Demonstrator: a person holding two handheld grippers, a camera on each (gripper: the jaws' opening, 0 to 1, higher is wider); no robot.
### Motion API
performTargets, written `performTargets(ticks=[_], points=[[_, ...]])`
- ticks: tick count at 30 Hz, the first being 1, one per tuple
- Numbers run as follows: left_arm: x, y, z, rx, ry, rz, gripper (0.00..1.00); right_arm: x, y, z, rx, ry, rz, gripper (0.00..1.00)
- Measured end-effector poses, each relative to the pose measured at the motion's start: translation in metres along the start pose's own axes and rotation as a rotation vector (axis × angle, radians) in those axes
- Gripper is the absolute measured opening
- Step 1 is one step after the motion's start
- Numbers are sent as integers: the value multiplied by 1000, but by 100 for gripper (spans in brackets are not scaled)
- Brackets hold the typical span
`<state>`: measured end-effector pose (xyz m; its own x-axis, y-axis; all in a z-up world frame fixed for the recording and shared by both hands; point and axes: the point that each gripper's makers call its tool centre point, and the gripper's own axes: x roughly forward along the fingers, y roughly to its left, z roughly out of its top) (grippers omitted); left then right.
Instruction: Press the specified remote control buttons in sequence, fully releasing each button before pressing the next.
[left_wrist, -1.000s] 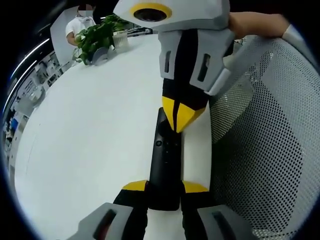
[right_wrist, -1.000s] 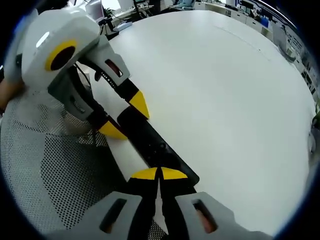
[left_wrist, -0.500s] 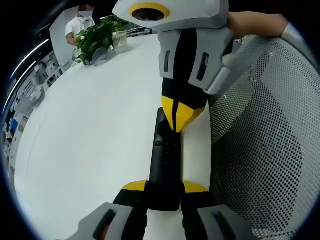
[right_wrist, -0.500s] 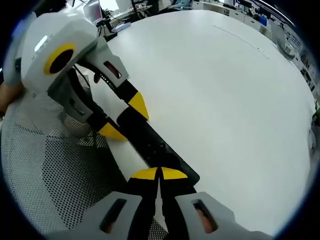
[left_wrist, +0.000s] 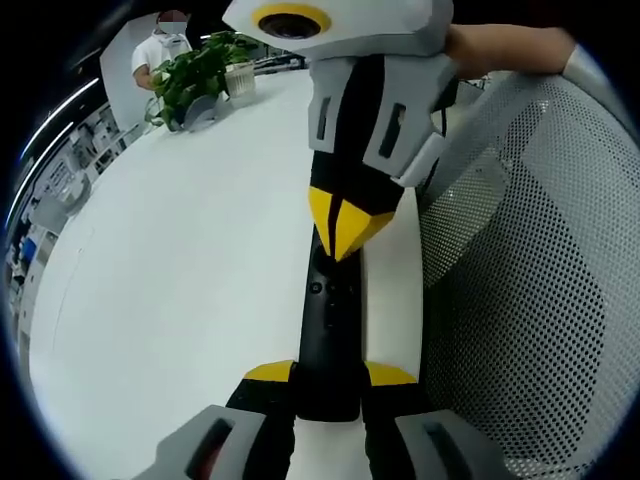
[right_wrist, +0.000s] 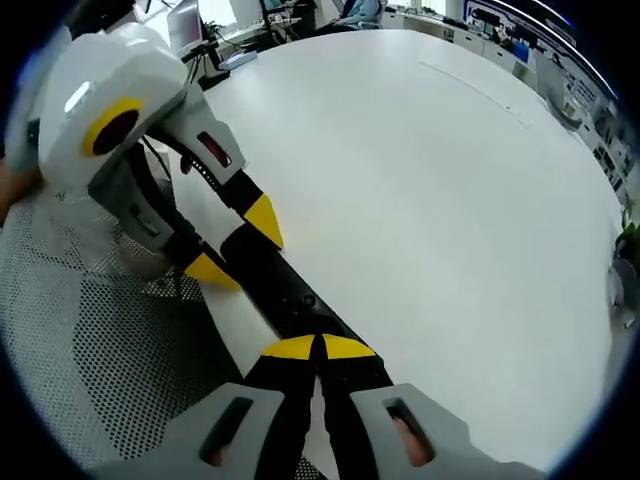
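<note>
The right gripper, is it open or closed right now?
Shut. In the right gripper view the right gripper's yellow tips meet with no gap, over the black remote's end; contact cannot be told.

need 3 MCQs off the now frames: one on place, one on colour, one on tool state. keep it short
1. Where does the potted plant stand?
A. At the far side of the white table
B. On the mesh chair
C. Between the left tool's tips

2. What colour are the tips of both tools?
A. Red
B. Yellow
C. Blue

3. How is the left tool set?
A. Wide open over bare table
B. Shut on the black remote
C. Shut on the plant

Key: 1 A, the left gripper view shows the plant near the table's far edge, well beyond the remote. 2 B, yellow tips show on the left tool and on the right tool, in both views. 3 B, in the left gripper view the remote's near end sits clamped between the left tool's tips, while the right tool's shut tips point down at the remote's far end.
</note>
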<state>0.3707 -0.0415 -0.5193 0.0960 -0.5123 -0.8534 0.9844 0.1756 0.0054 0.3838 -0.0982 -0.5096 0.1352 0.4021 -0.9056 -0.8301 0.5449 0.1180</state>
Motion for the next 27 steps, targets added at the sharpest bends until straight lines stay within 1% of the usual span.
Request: performTargets(ticks=[2,6,11,24,27], points=[[0,0,0,-1,0,0,25,2,1,1,-7,-1,3,0],[0,0,0,-3,-2,0,25,2,1,1,-59,8,-17,0],[0,0,0,-2,-1,0,25,2,1,2,-89,24,-31,0],[0,0,1,-3,-7,0,25,1,0,1,-20,-4,-14,0],[0,0,1,-4,-8,1,25,1,0,1,-18,-3,-13,0]])
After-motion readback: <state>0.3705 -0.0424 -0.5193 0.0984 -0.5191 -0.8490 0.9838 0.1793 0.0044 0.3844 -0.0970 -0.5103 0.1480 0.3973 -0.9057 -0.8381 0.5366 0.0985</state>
